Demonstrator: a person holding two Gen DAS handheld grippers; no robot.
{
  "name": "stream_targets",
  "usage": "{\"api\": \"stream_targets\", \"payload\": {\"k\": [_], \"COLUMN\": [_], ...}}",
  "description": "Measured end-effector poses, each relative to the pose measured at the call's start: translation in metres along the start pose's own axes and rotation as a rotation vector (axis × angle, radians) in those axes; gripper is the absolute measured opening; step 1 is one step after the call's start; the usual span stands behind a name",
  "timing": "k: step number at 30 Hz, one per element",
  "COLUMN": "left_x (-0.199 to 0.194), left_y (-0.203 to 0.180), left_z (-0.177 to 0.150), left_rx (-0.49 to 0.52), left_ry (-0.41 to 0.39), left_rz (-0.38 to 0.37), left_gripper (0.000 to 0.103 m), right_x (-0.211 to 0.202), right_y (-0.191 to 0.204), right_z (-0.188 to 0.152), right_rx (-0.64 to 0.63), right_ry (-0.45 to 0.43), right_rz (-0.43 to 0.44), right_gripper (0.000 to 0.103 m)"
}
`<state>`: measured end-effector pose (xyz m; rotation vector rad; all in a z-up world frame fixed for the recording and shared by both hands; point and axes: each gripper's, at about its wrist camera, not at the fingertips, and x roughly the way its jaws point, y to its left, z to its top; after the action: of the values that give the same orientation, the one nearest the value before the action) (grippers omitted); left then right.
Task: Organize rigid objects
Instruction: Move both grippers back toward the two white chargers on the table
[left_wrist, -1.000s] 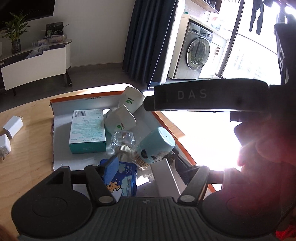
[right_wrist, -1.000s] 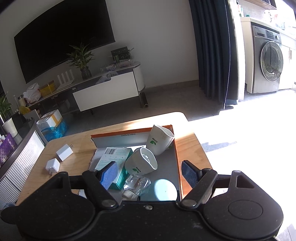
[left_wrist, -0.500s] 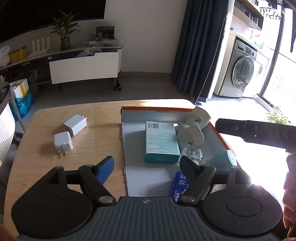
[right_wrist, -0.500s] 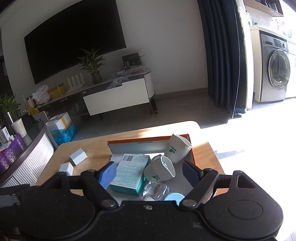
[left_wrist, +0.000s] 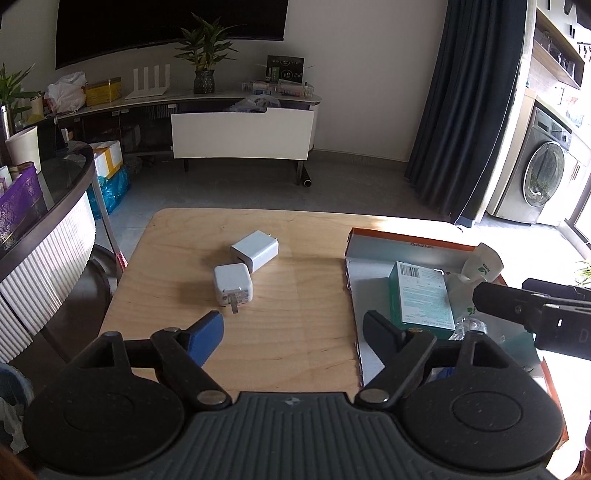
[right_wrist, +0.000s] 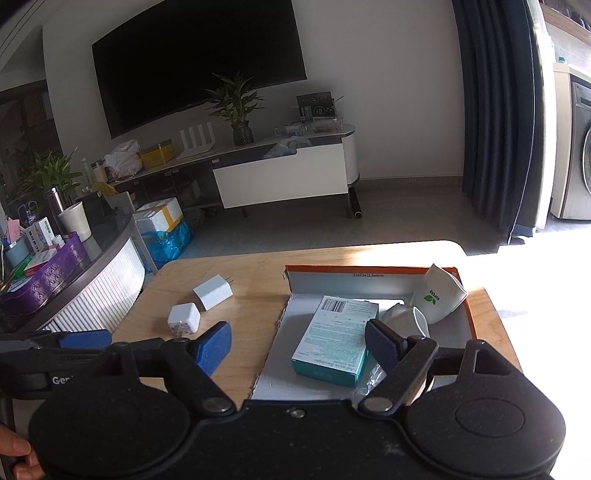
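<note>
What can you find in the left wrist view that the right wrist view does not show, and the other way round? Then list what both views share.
Only the left wrist view shows the full washing machine, the right gripper's dark body intruding at the right edge, and the left gripper, its jaws opening with nothing between them.

Only the right wrist view shows the whole television, the purple basket and the right gripper, open and empty.

Both show two white chargers, the orange-edged tray, the teal box and the white cups.

Left black two-finger gripper with blue pads (left_wrist: 291, 326) angled downward, jaws opening, nothing between them. Right black two-finger gripper with blue pads (right_wrist: 297, 341) angled downward, jaws wide apart, empty.
</note>
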<state>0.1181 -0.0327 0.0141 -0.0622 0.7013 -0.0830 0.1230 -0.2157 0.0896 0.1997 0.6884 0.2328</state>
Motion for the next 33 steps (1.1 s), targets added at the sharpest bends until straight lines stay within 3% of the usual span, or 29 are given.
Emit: {"api": "stream_targets", "payload": {"k": [17, 21, 26, 33], "left_x": [0.013, 0.023, 0.039, 0.077], "left_y": [0.037, 0.043, 0.048, 0.054], "left_z": [0.0, -0.002, -0.003, 0.005], "left_rx": [-0.053, -0.051, -0.043, -0.068], "left_ry": [0.009, 0.022, 0.023, 0.047], "left_rz": [0.05, 0.044, 0.06, 0.081], "left_gripper": [0.086, 0.086, 0.095, 0.095], "right_x": [0.023, 0.029, 0.038, 0.048], "right_y": [0.033, 0.035, 0.035, 0.031], "right_z": [0.003, 0.002, 0.0, -0.001], "right_rx": [-0.066, -0.073, -0.069, -0.063], "right_ry": [0.033, 0.044, 0.059, 0.071], "right_rz": [0.043, 0.049, 0.054, 0.064], "right_gripper": [0.095, 0.095, 0.095, 0.095]}}
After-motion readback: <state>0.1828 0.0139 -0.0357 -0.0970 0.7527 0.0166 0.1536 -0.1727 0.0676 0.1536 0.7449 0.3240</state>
